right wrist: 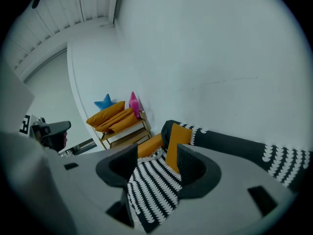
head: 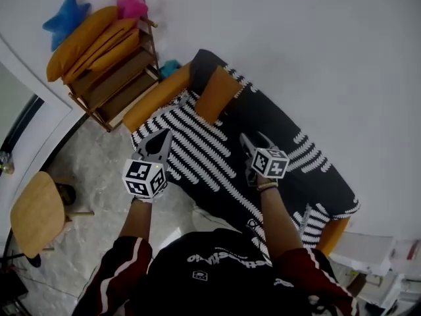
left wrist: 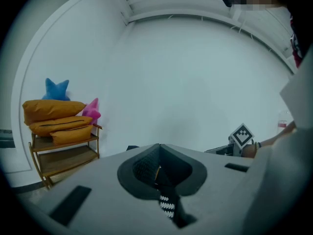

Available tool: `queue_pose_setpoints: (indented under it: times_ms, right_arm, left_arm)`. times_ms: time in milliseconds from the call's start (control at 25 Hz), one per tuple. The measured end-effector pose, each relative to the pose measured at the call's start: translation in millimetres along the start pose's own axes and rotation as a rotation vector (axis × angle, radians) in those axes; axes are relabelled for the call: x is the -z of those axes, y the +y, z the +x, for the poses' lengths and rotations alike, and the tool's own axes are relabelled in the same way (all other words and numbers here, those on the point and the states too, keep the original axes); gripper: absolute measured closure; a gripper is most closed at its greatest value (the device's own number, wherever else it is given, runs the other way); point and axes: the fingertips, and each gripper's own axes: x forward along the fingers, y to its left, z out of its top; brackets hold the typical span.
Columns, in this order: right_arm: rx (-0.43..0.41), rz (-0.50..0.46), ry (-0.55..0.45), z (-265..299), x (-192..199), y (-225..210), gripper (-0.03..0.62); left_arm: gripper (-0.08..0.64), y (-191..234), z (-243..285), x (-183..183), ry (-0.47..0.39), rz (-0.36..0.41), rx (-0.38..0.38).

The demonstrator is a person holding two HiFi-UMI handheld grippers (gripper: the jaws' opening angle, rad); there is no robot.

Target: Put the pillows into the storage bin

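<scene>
Most of the head view is taken up by the black-and-white covered sofa (head: 263, 117), and both grippers are aimed at it. Next to its far end, a wooden rack (head: 112, 91) is stacked with orange pillows (head: 92, 41). One orange pillow (head: 216, 94) is propped against the sofa's back, probably the target. The right gripper (right wrist: 156, 163) is held wide apart and empty, ready to grab. The left gripper (left wrist: 157, 155) is closed on nothing. No storage bin is seen anywhere.

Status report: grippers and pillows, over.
Left gripper shut, empty. Right gripper open, empty. Orange rectangular fabric pillow upright on striped sofa, untouched. Storage bin not in view.
</scene>
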Motion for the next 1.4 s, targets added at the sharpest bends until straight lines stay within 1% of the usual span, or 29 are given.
queue_pose_setpoints:
  times_ms: [280,600,800,1040,1200,1400]
  right_arm:
    - [0.004,0.042,0.029,56.2,-7.5,-58.9,0.347]
    - [-0.004,0.075,0.062,124.6,-6.4,-117.8,0.344]
    - [-0.018,0.068,0.095,183.5,-5.4,-140.7,0.339]
    - [-0.014,0.051,0.132,246.8,-5.5,-168.0,0.334]
    - [-0.030,0.055,0.149,281.6,-0.8,-168.5,0.333]
    - [-0.043,0.058,0.169,321.8,5.8,-174.2,0.328]
  left_arm:
    - [0.555,-0.2,74.2,11.3,0.074,0.014,0.023]
    - [0.557,3.4,152.8,44.9,0.165,-0.004,0.043]
    - [0.557,21.4,193.3,59.4,0.195,-0.019,0.038]
    - [0.555,43.3,226.1,75.8,0.224,-0.032,0.028]
    - [0.555,58.6,233.5,84.0,0.248,-0.028,0.017]
    - [0.555,70.1,242.8,91.2,0.262,-0.041,0.001]
